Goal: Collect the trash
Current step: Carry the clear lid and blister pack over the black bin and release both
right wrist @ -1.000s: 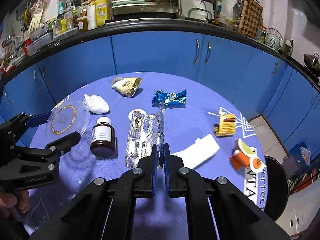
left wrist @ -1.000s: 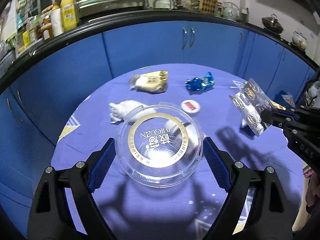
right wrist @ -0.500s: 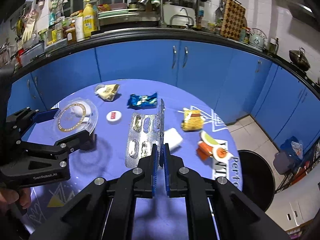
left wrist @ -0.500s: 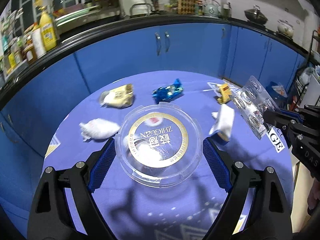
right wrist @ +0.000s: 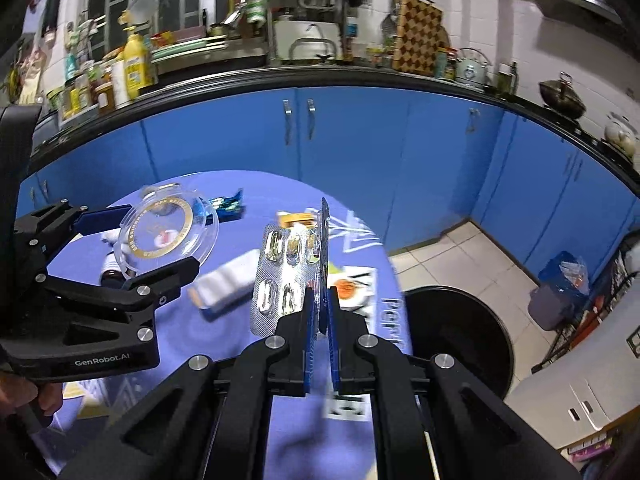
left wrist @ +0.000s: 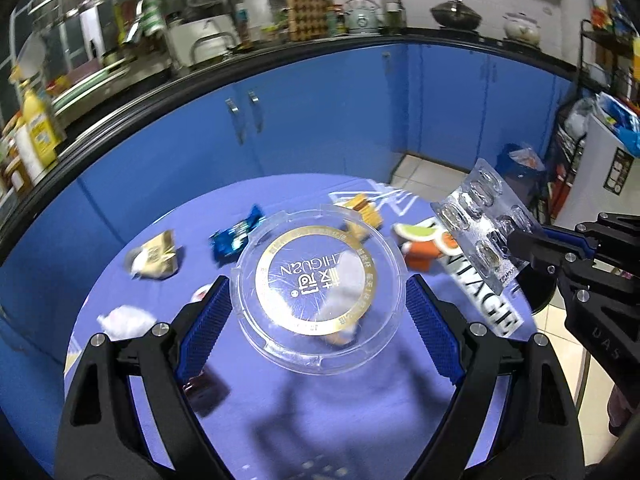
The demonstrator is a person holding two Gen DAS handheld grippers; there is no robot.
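Blister pack (right wrist: 289, 276) sits pinched in right hand-held gripper (right wrist: 320, 312), above table (right wrist: 280, 432).

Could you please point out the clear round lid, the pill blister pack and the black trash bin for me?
Clear round lid (left wrist: 316, 280), left wrist view, centre of its gold ring.
Pill blister pack (right wrist: 286, 276), right wrist view, foil face between capsules.
Black trash bin (right wrist: 460, 328), right wrist view, dark interior.

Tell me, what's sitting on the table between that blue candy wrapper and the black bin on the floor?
In the right wrist view, between the blue wrapper and the black bin lie a yellow cracker packet and an orange-and-white lidded cup, partly hidden by the held blister pack.
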